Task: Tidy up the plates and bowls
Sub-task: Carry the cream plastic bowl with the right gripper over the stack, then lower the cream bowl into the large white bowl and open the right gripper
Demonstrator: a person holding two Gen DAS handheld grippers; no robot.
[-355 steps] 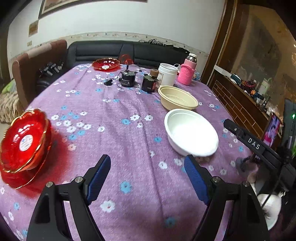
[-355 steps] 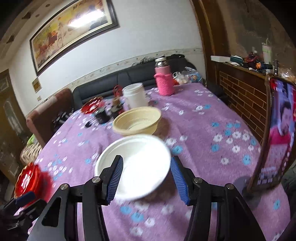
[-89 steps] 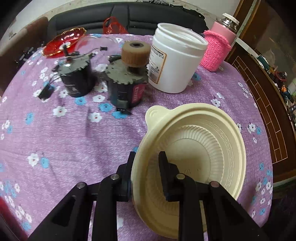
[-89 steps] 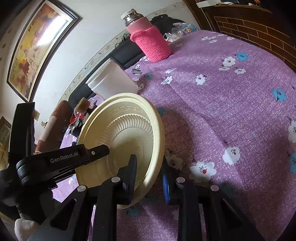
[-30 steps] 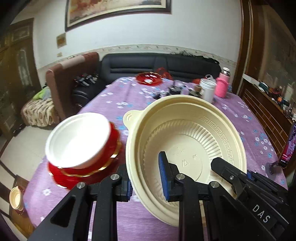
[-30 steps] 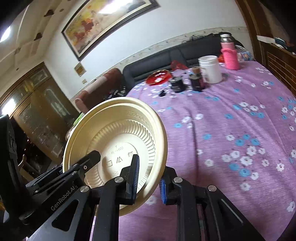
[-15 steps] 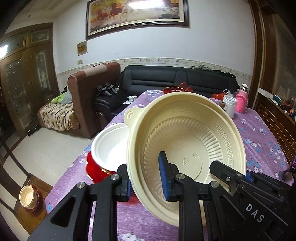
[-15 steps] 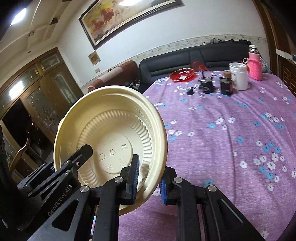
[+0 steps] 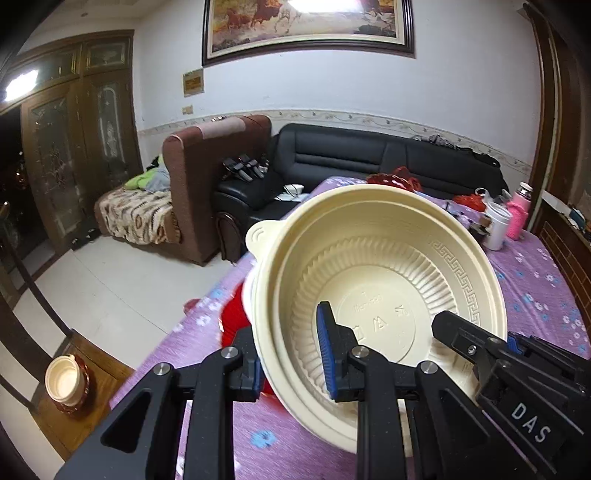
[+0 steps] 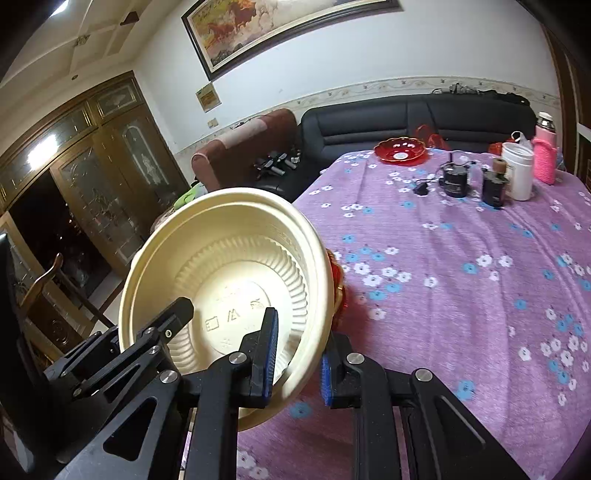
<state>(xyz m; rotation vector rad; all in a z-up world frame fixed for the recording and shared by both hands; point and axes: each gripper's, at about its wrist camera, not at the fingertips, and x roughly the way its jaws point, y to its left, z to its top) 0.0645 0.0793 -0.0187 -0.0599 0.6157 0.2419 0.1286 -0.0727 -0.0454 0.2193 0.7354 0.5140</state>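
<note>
Cream bowl [image 9: 384,273] rim sits btw. the fingers of left gripper [image 9: 290,363] & right gripper [image 10: 297,363], both pinching it.

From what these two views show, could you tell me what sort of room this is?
Most likely a home living and dining room: a black leather sofa under a framed horse painting, a wooden glass-door cabinet, and a table with a purple floral tablecloth.

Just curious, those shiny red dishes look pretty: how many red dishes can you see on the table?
2. One red dish sits at the far end of the table. Another red dish peeks out behind the cream bowl both grippers hold. More may be hidden behind that bowl.
</note>
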